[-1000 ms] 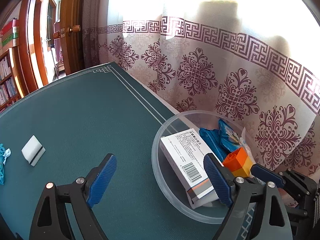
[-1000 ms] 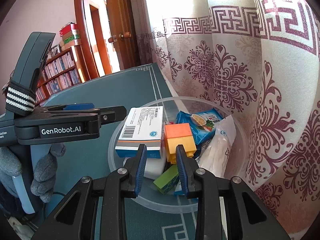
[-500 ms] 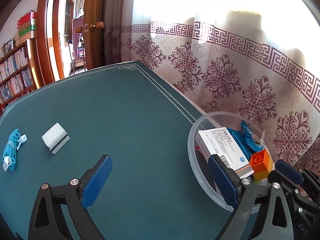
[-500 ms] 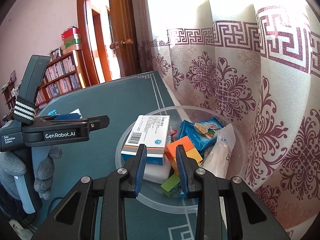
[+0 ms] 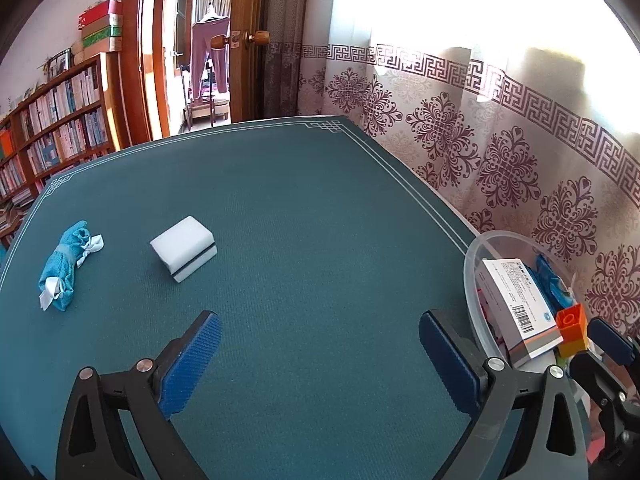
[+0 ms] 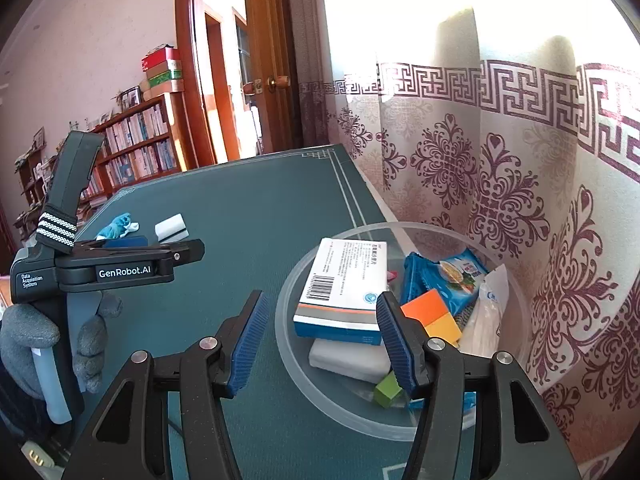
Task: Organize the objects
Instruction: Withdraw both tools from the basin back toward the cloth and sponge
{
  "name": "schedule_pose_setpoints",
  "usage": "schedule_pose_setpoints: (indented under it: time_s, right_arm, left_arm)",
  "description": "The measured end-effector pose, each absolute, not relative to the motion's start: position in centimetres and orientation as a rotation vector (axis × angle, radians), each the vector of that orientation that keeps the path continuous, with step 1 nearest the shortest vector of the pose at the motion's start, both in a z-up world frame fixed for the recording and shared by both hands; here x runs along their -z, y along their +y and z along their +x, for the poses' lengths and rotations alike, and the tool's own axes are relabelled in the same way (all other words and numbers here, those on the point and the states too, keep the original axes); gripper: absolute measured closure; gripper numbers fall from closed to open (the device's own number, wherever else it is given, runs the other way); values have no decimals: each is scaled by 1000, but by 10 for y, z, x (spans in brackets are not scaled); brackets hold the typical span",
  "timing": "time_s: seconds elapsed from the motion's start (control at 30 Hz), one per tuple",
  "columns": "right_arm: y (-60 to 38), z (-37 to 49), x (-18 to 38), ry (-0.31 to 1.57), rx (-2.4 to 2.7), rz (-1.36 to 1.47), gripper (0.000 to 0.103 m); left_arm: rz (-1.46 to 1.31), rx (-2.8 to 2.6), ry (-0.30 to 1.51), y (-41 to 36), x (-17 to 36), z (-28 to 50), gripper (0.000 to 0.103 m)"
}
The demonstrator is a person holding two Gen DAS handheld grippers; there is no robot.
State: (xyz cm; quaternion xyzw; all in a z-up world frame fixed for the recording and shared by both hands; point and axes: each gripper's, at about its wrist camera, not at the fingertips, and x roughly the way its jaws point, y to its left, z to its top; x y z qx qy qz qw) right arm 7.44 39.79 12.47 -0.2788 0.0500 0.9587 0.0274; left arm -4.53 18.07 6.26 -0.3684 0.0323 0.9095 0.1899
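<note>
While the clear bowl [image 6: 400, 428] at the right edge holds most things, two pieces wait on the green table [image 5: 320, 240].

Left gripper [image 5: 320, 364] hangs released and empty, jaws spread wide; the white sponge [image 5: 184, 254] lies far and left of it, long axis slanting from near-left to far-right, with one blue cloth bundle [image 5: 66, 268] further left. Right gripper [image 6: 320, 344], also released and holding nothing, hovers at the bowl's near rim, so the left is likely the nearer arm for the sponge. Inside the bowl: one medicine box [image 6: 344, 284], one orange-yellow block [image 6: 434, 316], one green block [image 6: 388, 390], one blue snack packet [image 6: 448, 280].
</note>
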Motion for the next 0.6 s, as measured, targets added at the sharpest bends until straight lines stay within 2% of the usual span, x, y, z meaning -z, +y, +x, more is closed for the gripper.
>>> schedule_pose_setpoints:
  time_s: [0.6]
  right_arm:
    - [328,13,-112,51,-3091,-1022,44]
  left_arm:
    - [-1074,-2706,56,119,-56,-62,2]
